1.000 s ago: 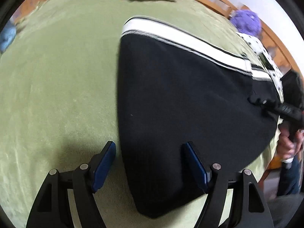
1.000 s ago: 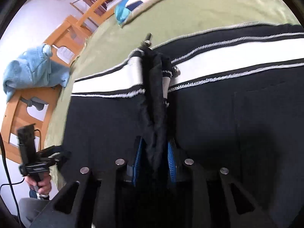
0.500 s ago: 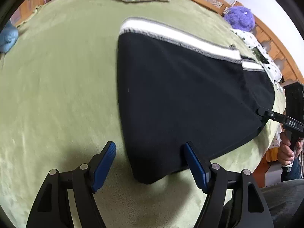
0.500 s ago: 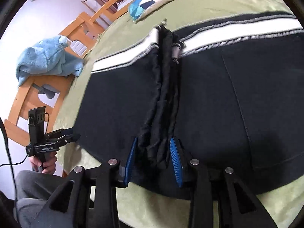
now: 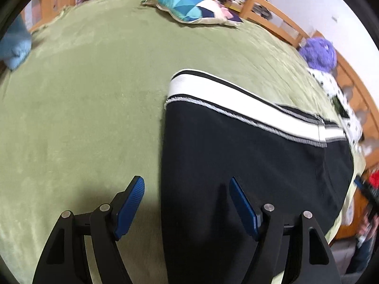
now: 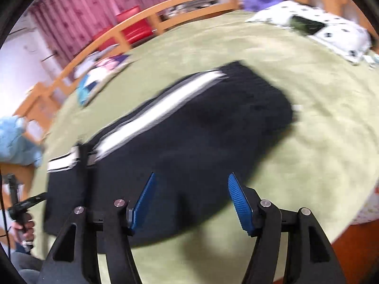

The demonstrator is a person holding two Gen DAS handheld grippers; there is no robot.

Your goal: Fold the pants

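Black pants (image 5: pixel 248 156) with a white side stripe lie flat on the green bedspread (image 5: pixel 83 106); they also show, blurred, in the right wrist view (image 6: pixel 189 142). My left gripper (image 5: pixel 187 203) is open and empty, hovering over the pants' left edge. My right gripper (image 6: pixel 190 201) is open and empty above the near edge of the pants. A bunched ridge of black fabric (image 6: pixel 83 165) lies to its left. The left gripper also shows at the far left of the right wrist view (image 6: pixel 26 203).
A blue patterned pillow (image 5: pixel 189 7) lies at the far side of the bed. A purple plush (image 5: pixel 319 54) and a spotted white cloth (image 6: pixel 319 28) sit by the wooden rail (image 5: pixel 272 21). A light blue garment (image 6: pixel 14 139) hangs at the left.
My right gripper has opened and let go of the bunched black fabric, then pulled back and swung right. My left gripper has shifted, still open, so the pants sit further right in its view.
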